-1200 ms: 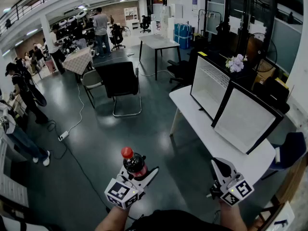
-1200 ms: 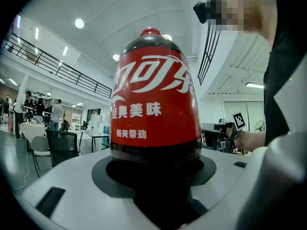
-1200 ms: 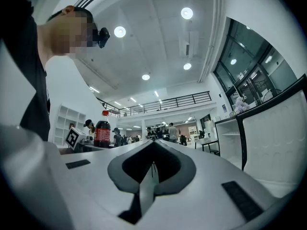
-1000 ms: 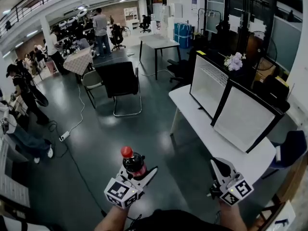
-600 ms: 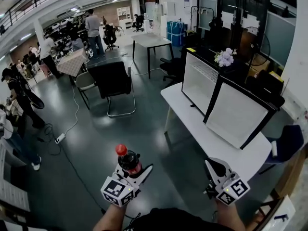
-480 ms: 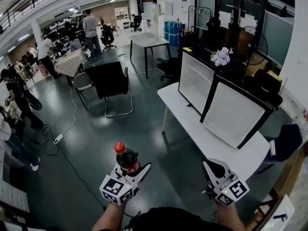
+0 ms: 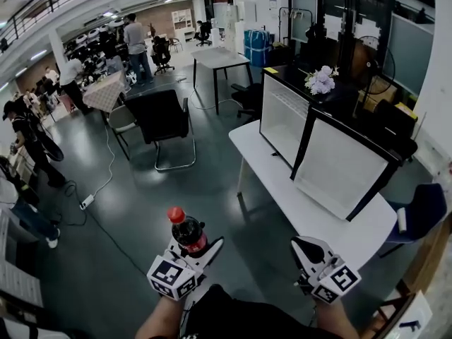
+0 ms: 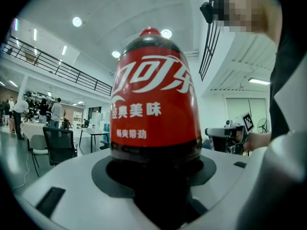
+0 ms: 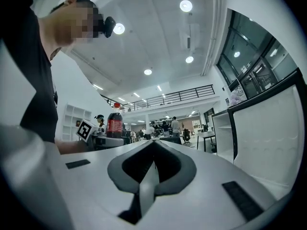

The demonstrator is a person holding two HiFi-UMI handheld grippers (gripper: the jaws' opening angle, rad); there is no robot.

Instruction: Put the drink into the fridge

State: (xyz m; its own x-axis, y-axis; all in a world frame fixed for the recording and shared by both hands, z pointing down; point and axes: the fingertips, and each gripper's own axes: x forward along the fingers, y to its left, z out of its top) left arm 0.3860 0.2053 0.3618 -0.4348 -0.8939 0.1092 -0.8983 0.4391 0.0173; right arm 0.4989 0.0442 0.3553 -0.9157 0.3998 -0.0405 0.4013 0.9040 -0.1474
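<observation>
Office (image 7: 141, 189): left hand-held gripper (image 7: 193, 250) tight on bottle (image 7: 187, 231)

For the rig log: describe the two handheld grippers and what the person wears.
Left gripper and right gripper are white plastic, with jaws tapering to points and dark grey pads inside. Each carries a white cube printed with black square markers. The person wears a black top.

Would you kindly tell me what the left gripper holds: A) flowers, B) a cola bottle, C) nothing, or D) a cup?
B: the left gripper is shut on the cola bottle, whose red label fills the left gripper view.
</observation>
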